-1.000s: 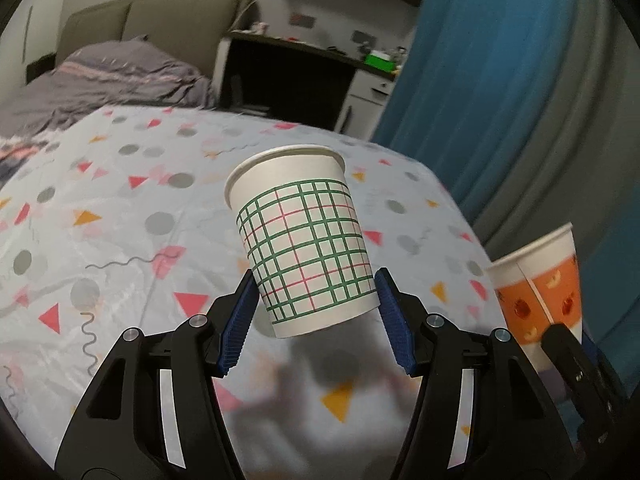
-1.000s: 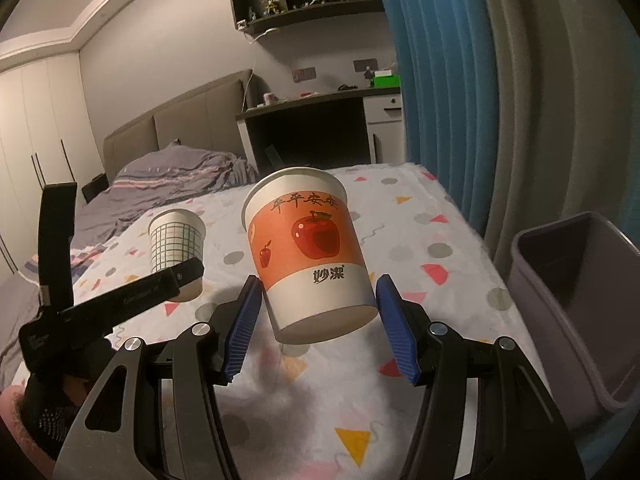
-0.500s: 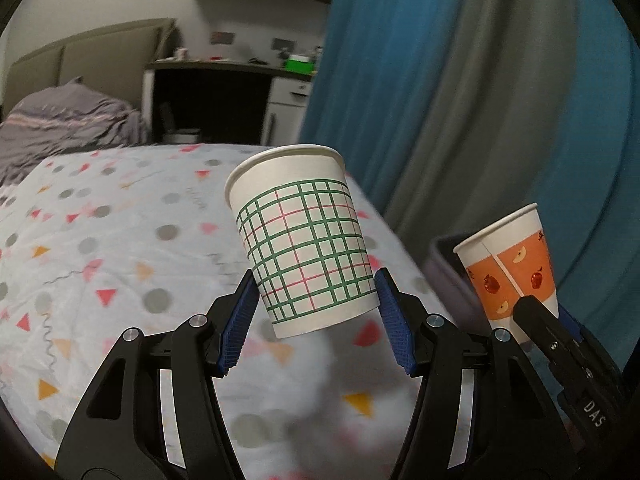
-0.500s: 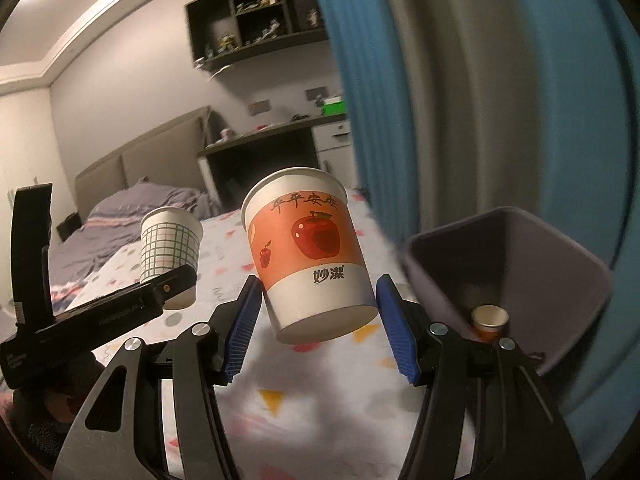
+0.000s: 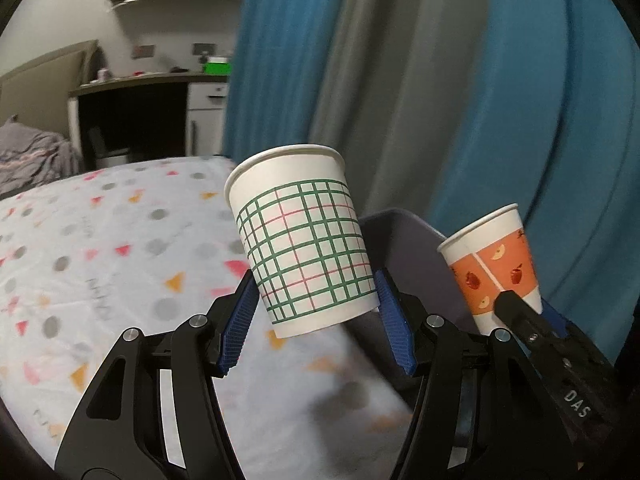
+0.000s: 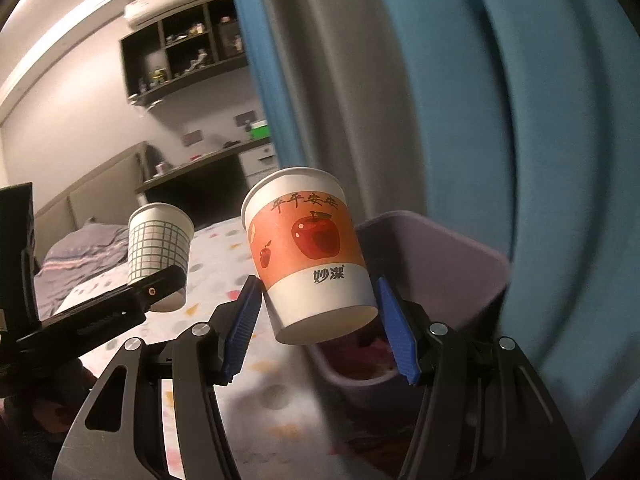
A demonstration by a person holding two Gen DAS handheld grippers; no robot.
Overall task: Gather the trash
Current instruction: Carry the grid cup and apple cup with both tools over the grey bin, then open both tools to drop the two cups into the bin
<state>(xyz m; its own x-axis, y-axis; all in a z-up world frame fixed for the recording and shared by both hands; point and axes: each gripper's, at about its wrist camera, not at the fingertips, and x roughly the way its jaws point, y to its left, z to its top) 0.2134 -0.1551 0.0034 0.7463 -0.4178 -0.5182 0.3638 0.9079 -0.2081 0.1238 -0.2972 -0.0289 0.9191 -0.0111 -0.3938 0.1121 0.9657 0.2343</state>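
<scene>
The left gripper has its jaws pinched on the lower part of a grid cup, a white paper cup with green and red lines, held mouth up and tilted a little. The right gripper has its jaws pinched the same way on an apple cup, orange-banded with a red apple and a white base, also mouth up and tilted.

A grey bin stands just beside the bed, against the blue and grey curtain. In the right wrist view the apple cup hangs over the bin's near-left rim, and the bin's inside shows something pinkish, too blurred to name. In the left wrist view the grid cup is at the bin's left edge, over the bed's border, with the bin's wall showing behind it. The apple cup sits further over the bin than the grid cup does.
</scene>
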